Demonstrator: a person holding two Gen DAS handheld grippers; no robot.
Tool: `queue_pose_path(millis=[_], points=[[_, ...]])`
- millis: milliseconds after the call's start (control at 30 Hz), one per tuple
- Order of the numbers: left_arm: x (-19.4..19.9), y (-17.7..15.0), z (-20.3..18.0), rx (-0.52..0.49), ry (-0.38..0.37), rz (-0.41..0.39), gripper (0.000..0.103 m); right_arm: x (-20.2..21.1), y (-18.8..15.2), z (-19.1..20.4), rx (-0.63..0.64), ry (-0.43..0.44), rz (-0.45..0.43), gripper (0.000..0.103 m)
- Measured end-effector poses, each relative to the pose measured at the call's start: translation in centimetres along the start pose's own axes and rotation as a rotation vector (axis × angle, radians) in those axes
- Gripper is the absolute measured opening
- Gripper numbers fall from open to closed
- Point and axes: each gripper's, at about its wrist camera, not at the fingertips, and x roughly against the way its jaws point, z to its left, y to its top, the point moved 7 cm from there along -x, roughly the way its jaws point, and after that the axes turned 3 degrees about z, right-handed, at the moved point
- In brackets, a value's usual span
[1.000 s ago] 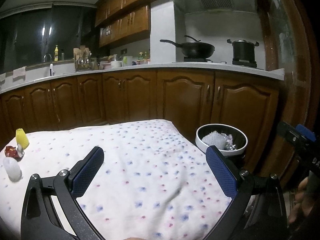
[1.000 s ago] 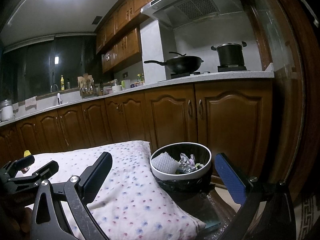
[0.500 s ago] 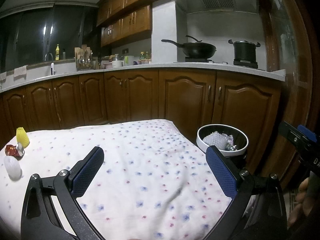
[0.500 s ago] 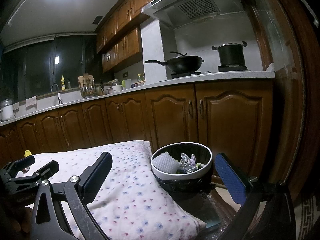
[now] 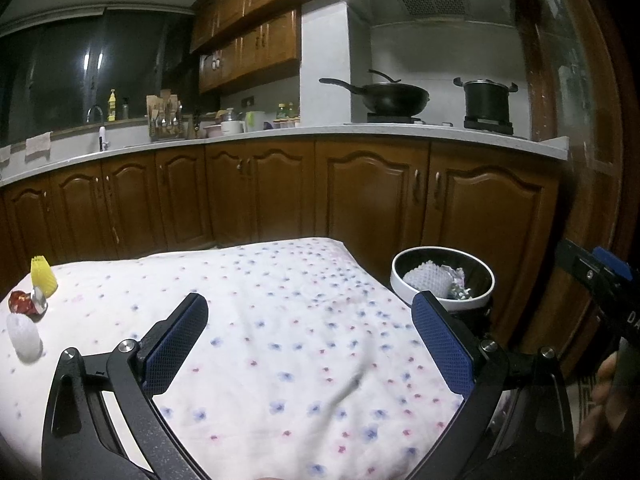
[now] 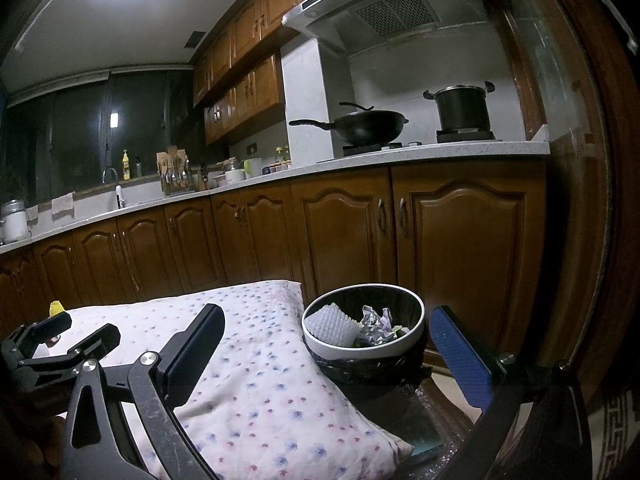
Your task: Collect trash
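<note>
The left gripper (image 5: 308,340) hangs over the flowered cushion (image 5: 280,320) with its fingers spread wide and nothing between them. The remaining trash sits in a cluster at about ten o'clock from those fingers, near the cushion's far left edge: a yellow ridged piece (image 5: 43,281), a red wrapper (image 5: 24,303) just beside it, and a white foam net (image 5: 25,338) nearest the camera, its long axis running roughly twelve to six. The bin (image 5: 442,280) stands off the cushion's right corner at two o'clock, already holding a foam net and crumpled foil.

The right gripper (image 6: 326,350), fingers also spread and empty, looks almost straight at the bin (image 6: 362,322). My judgement is that the left gripper is the nearer one to the three pieces.

From the right wrist view only the yellow piece's tip (image 6: 57,307) shows; the left gripper hides the other two. Whether the red wrapper touches the foam net is unclear.
</note>
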Motion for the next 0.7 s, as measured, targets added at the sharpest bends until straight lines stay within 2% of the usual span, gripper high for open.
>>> queue_pose_path(millis=[700], points=[[-1.3, -0.7, 0.4, -0.005, -0.028, 0.032, 0.103, -0.7, -1.0, 1.0, -0.019, 0.012, 0.03, 0.103]])
